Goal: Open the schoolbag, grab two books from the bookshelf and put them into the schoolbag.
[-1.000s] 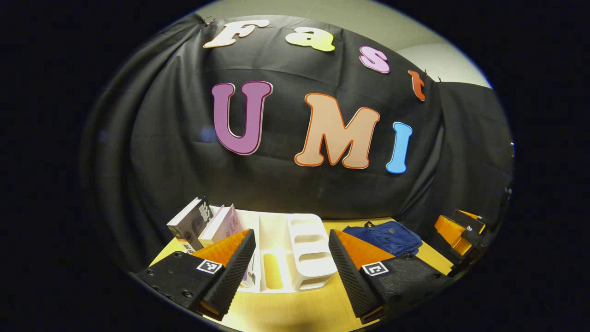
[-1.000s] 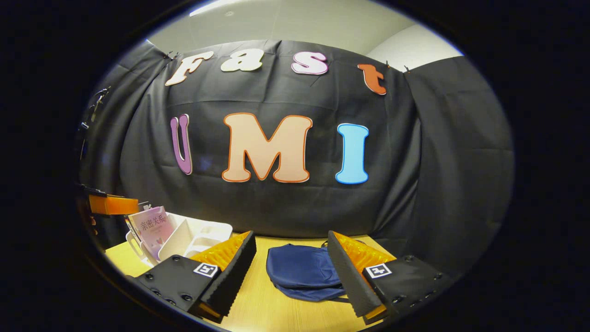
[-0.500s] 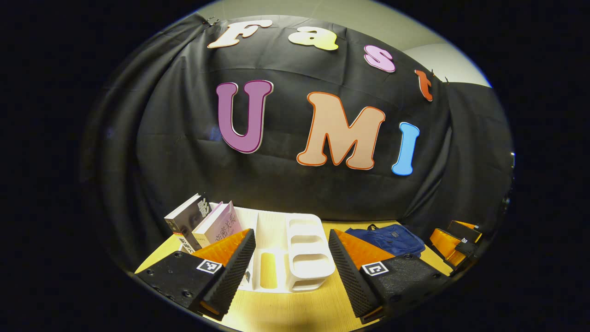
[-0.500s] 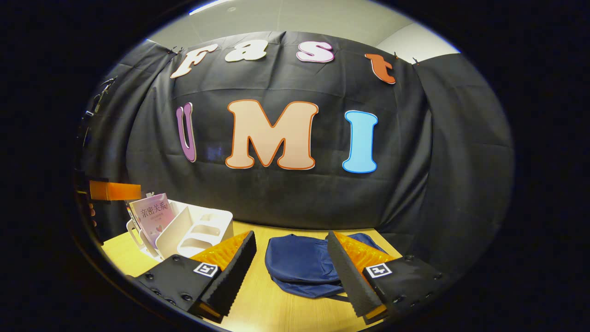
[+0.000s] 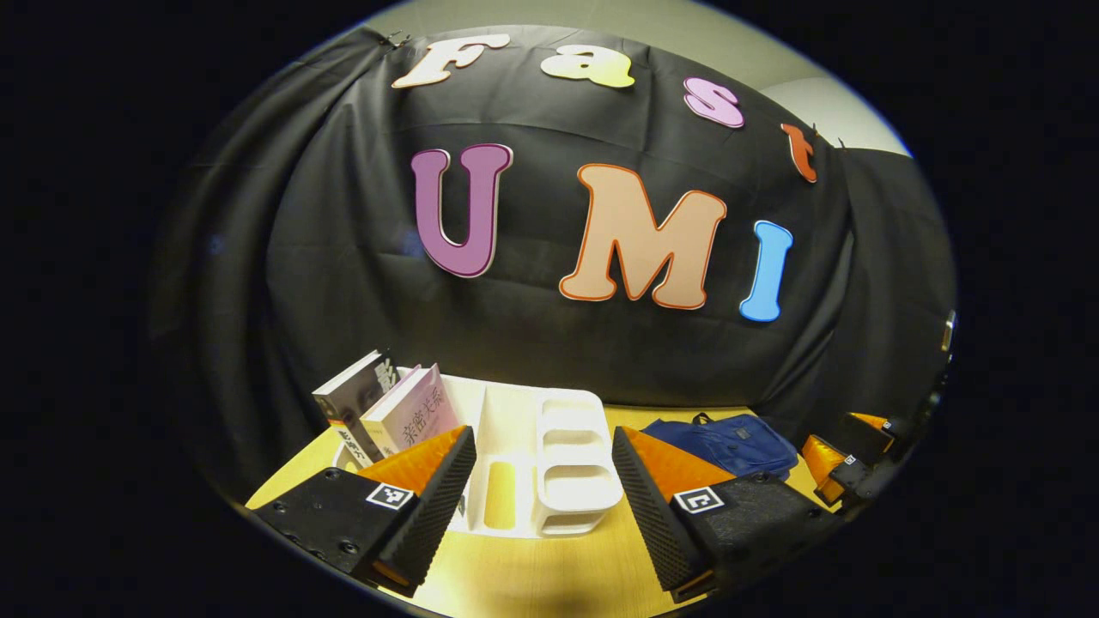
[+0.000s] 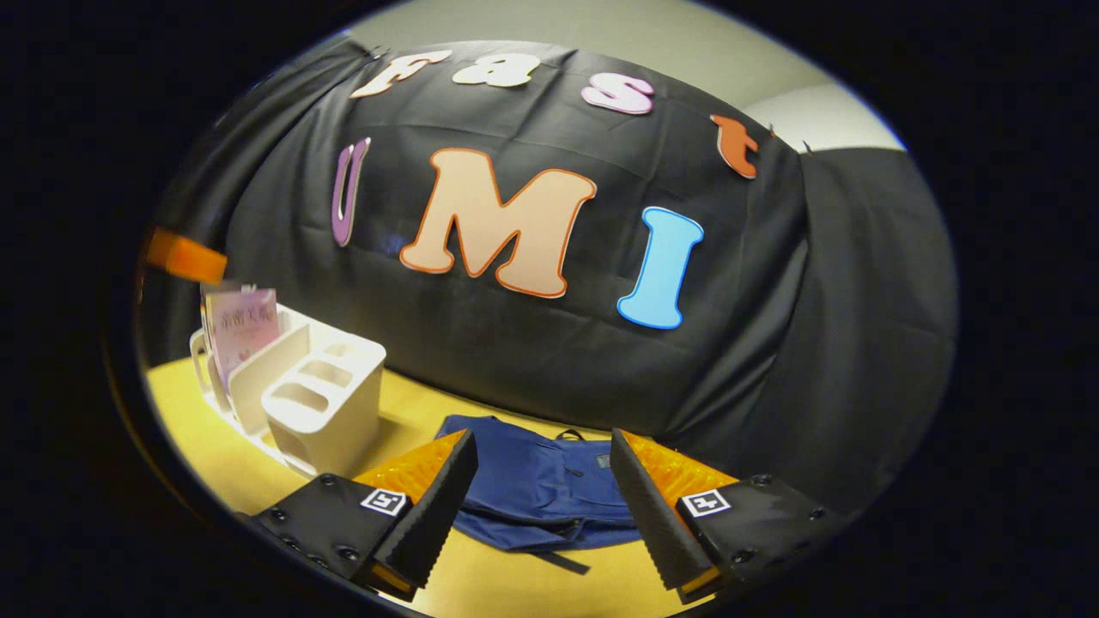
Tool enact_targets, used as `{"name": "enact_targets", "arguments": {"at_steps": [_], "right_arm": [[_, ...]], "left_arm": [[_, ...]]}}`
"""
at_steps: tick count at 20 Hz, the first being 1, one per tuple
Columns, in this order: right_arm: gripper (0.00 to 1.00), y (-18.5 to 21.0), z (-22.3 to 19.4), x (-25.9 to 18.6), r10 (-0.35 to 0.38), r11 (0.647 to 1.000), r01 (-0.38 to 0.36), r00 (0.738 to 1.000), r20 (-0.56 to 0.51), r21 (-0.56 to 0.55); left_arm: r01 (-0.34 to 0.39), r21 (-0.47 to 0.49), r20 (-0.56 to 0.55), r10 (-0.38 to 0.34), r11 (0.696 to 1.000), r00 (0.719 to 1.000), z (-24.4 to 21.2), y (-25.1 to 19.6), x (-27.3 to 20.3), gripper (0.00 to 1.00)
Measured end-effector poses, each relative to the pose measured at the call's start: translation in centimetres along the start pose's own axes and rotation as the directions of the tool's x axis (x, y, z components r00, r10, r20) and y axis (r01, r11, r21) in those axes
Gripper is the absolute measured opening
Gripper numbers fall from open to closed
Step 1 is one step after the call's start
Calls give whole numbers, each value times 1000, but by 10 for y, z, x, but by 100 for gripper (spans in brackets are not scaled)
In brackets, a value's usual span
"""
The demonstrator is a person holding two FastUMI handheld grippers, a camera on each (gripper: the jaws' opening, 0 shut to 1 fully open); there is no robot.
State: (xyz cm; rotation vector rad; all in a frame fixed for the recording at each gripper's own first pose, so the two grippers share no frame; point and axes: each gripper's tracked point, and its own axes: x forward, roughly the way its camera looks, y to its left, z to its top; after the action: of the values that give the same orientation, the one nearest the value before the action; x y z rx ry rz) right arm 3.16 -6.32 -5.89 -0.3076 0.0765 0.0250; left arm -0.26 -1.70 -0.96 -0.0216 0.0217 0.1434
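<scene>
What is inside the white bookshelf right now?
Two books lean in the bookshelf's far-left slot: a dark-covered book and a pink book beside it. The middle slot and the stacked side pockets look empty. The left gripper's finger covers the books' lower ends.

Both views look low across the table (image 5: 549, 575): left faces the bookshelf (image 5: 549, 463), right the schoolbag (image 6: 537, 489).

Bare table (image 6: 403, 412) between bookshelf (image 6: 318, 412), schoolbag (image 6: 532, 489)
</scene>
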Motion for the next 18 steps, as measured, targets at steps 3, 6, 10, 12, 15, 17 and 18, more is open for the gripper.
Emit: {"name": "enact_targets", "arguments": {"at_steps": [3,6,10,12,15,17,18], "right_arm": [[94,4,-18,12,3,982,-3,1000,0,-187],[98,5,-38,21,-5,942,7,1000,5,-336],[92,15,-63,33,-21,863,30,1000,23,-505],[98,19,-69,38,-18,828,43,999,49,-559],[98,30,-88,50,1,772,27,999,44,-635],[98,36,-101,54,18,747,5,999,28,-665],[98,40,-111,56,28,735,-11,1000,14,-678]], "left_arm": [[-50,1,-5,50,999,999,-1,13,-7,94],[-105,-2,-10,104,995,994,-4,28,-17,94],[-163,4,-24,163,987,986,-6,43,-29,94],[-187,17,-21,187,982,982,-5,49,-34,94],[-211,27,-24,212,977,977,-4,54,-37,94],[-223,27,-30,224,974,974,-6,56,-38,94],[-229,26,-36,230,973,972,-8,58,-39,94]]}}
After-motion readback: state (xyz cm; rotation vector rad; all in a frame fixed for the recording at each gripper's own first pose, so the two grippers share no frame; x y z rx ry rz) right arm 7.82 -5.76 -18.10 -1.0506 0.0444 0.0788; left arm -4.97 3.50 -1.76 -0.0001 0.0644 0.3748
